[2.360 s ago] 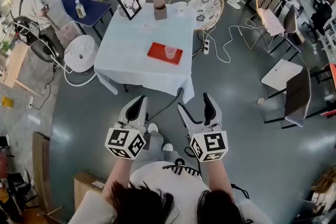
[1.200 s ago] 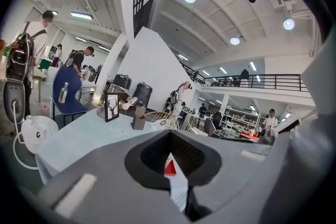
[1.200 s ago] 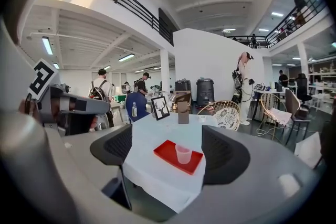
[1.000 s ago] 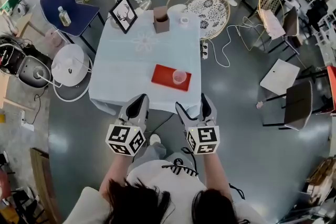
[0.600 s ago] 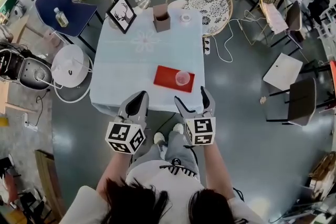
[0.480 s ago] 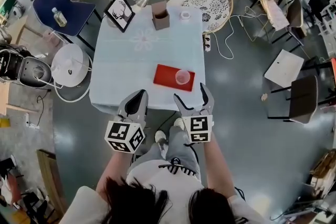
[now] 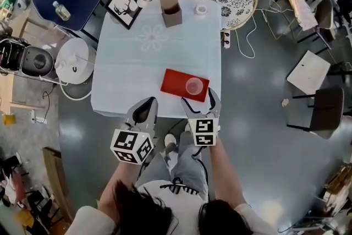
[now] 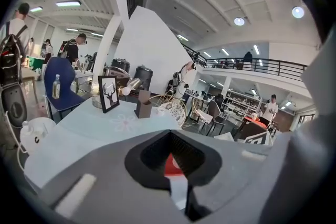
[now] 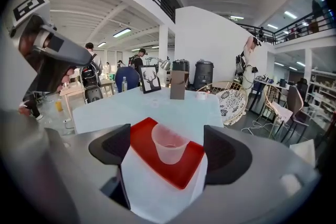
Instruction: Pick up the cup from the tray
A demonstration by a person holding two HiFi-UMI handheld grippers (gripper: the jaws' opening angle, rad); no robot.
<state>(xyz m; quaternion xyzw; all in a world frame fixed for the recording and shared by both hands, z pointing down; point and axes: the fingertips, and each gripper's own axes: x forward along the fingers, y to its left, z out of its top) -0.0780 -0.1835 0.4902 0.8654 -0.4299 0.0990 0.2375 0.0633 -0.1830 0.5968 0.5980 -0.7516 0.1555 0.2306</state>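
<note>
In the left gripper view the cup is hidden behind the gripper's own body. Only a sliver of the red tray (image 8: 169, 165) is seen through the notch between the jaws. The left gripper (image 7: 146, 106) is closed, its jaws pressed together on nothing, and is held at the near edge of the table (image 7: 132, 63). The right gripper (image 7: 198, 102) is spread wide and empty. The cup (image 9: 169, 150) is framed between its jaws but is not touched. The cup is of translucent plastic, upright and open-topped, and is stood on the right part of the tray. The tray is laid close to the table's near right corner.
</note>
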